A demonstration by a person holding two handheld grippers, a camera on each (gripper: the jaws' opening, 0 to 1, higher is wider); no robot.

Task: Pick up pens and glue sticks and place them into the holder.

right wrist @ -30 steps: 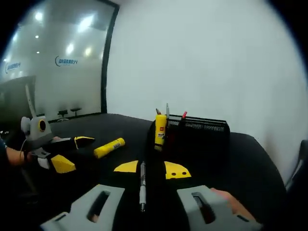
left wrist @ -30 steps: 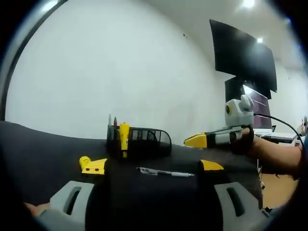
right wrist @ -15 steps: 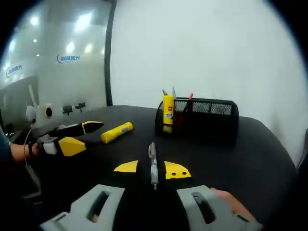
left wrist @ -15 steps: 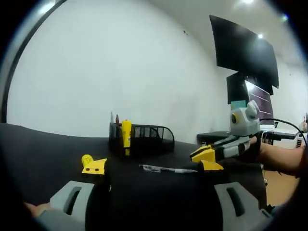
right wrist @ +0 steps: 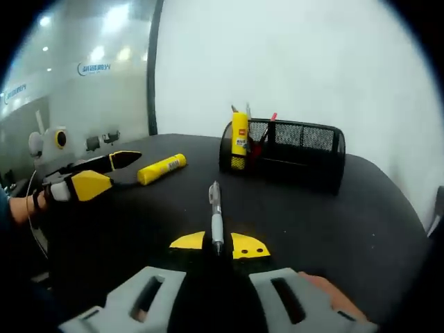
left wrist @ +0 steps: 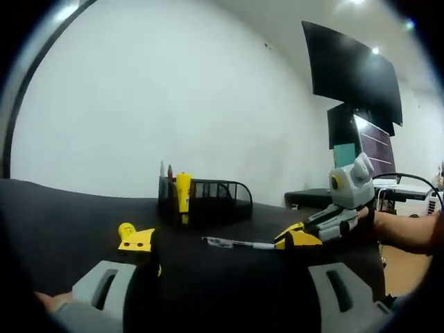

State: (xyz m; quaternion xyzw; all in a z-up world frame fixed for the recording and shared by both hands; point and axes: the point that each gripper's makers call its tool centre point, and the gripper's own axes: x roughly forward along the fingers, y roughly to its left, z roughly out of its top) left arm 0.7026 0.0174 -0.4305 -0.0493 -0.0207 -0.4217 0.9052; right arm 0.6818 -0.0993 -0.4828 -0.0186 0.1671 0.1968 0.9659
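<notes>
Right gripper (right wrist: 218,244) shut tight on pen (right wrist: 216,220); light, thin, slippery, so grip mid. Left gripper (left wrist: 219,241) wide, near glue stick (right wrist: 161,169). Holder (right wrist: 298,152) by table's (right wrist: 333,215) far edge.

We worked in what looked like an office or demonstration room: a black-covered table (right wrist: 333,208) stood against a plain white wall (left wrist: 173,104), with dark monitors (left wrist: 350,73) mounted high on one side and a lit screen (left wrist: 374,149) below them. A glass partition (right wrist: 76,104) bearing a blue logo (right wrist: 94,68) reflected ceiling lights (right wrist: 118,17). A wire-mesh desk holder (right wrist: 291,149) sat on the table.
</notes>
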